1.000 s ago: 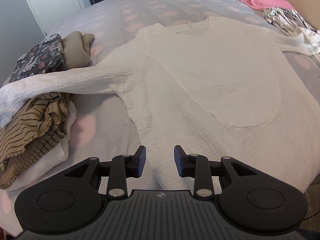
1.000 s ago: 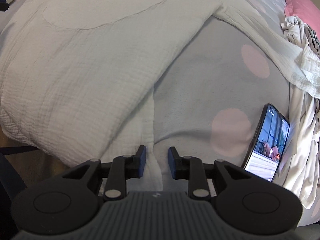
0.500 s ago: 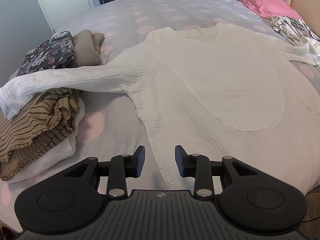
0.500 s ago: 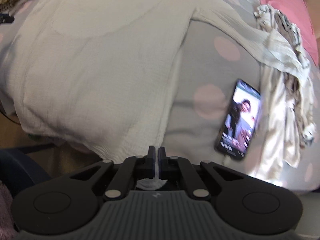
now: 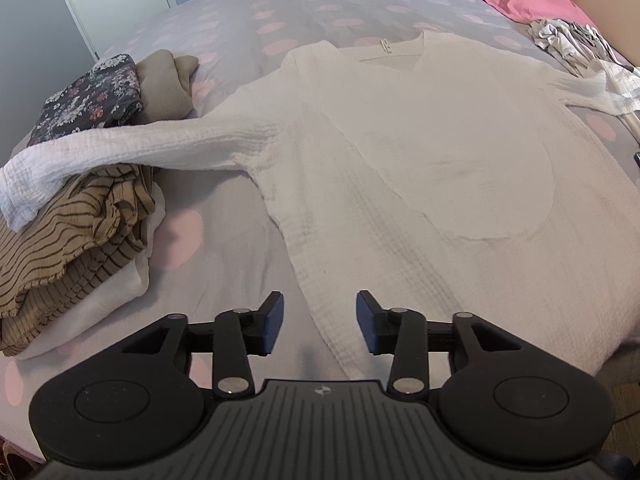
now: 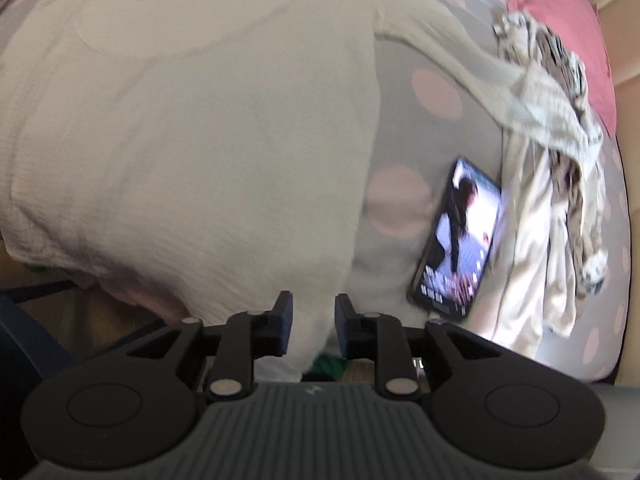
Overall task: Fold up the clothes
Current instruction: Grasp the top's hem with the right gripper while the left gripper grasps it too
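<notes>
White blouse (image 5: 420, 168) spread flat on bed (image 5: 240, 240). Left tool (image 5: 319, 322) agape at hem; right tool (image 6: 313, 326) parted around hem corner (blurred). Risk: dragging fabric onto nearby phone (image 6: 460, 236).

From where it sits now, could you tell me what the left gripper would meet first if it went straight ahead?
Probably the white top: its hem edge lies right ahead of the open left gripper, between the jaws, though height above the bed is unclear.
</notes>
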`<state>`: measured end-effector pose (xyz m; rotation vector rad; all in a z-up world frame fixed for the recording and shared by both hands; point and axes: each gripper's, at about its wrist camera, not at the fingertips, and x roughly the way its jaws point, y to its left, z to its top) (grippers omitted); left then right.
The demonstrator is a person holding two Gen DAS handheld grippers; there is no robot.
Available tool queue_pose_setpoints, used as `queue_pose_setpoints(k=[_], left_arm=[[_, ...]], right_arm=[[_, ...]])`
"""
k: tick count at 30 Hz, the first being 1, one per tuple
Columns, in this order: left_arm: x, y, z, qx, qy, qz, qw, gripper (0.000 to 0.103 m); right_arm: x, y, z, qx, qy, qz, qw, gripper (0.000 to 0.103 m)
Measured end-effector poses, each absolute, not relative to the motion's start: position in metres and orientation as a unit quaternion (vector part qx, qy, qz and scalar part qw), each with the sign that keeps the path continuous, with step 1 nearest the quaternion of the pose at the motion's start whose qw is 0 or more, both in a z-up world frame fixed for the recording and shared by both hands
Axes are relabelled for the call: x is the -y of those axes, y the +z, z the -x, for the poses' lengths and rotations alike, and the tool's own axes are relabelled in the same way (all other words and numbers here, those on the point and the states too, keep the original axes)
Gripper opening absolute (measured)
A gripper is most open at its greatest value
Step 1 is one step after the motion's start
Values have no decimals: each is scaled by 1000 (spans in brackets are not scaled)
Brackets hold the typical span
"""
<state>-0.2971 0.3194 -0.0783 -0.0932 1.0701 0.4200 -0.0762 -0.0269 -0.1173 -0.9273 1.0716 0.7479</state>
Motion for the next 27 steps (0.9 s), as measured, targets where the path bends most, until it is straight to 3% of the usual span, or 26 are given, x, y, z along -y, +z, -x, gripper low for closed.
queue_pose_setpoints(k=[8,15,17,20,21,27], left_arm=[[-321,-104,336,-562,163,143,799,40],[-298,-141,349,-596,130,146,778,42],[-290,-150,345,-604,121,136,776,38],[-288,-149,343,-609,133,124,772,15],[-289,-145,345,-608,133,128,772,3],[-299,-123,357,-610,142,151,764,2]], right_arm=[[-45,-124,90,-451,404,396,691,30],[-86,-126,104,-424,452,408,671,34],[-92,-128,104,-425,447,408,673,34],[-90,-130,104,-431,438,405,677,34],[-88,-131,103,-433,433,404,679,34],[-76,-137,96,-455,403,404,684,34]])
